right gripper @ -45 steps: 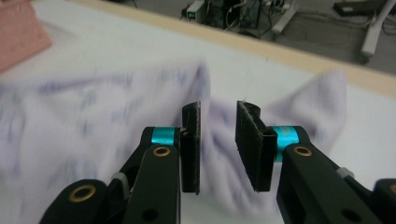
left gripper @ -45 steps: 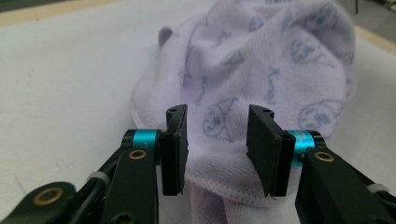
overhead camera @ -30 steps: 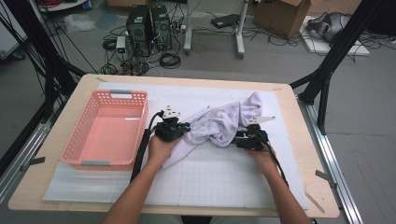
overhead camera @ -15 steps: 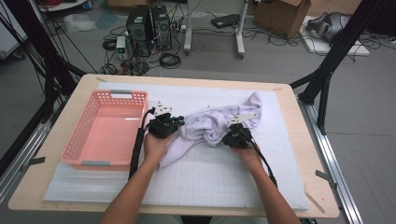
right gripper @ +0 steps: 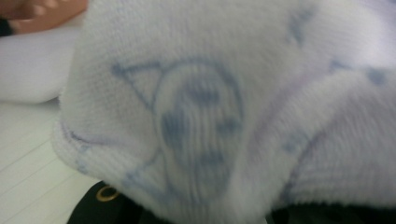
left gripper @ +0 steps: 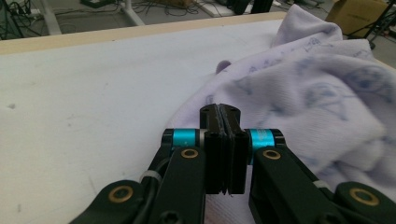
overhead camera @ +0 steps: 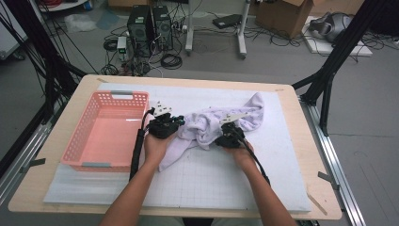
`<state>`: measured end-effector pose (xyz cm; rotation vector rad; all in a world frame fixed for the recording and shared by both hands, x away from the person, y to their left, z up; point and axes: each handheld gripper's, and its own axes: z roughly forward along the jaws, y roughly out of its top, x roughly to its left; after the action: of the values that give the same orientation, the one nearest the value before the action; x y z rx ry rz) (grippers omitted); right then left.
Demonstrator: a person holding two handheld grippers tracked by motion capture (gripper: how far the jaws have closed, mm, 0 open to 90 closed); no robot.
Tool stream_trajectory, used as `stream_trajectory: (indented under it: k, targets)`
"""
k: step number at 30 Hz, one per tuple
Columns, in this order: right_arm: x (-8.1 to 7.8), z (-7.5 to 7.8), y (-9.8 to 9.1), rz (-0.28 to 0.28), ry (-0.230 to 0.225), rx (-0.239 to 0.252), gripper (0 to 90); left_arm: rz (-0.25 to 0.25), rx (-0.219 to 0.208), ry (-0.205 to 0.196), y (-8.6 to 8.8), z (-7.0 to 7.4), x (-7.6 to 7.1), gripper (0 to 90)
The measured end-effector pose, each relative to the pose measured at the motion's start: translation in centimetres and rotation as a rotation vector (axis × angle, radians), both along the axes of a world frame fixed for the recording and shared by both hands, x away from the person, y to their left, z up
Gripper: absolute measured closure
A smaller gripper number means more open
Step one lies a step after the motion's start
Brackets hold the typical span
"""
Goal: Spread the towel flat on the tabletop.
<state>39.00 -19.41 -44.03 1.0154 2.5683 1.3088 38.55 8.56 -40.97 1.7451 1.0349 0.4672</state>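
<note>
1. A crumpled white towel (overhead camera: 207,129) with faint blue print is spread on the white mat (overhead camera: 226,179) of the worktop (overhead camera: 56,141), right of a pink basket (overhead camera: 70,149).
2. The left hand-held gripper (overhead camera: 176,123) is pressed fully closed on the towel's left edge; in the left gripper view its jaws meet with cloth around them.
3. The right hand-held gripper (overhead camera: 225,136) has just been closing, and towel folds are draped over its jaws.
4. The two hand-held grippers are kept near each other, towel bunched between.
</note>
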Motion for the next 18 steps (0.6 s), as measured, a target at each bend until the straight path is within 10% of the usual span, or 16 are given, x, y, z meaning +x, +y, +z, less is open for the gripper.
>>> stream_trajectory:
  k: [18]
  targets:
    - [-11.0,2.2,-12.5,0.058,0.124,-0.027,82.8,0.026,0.005,-0.043,-0.5,0.4,-0.4,88.6]
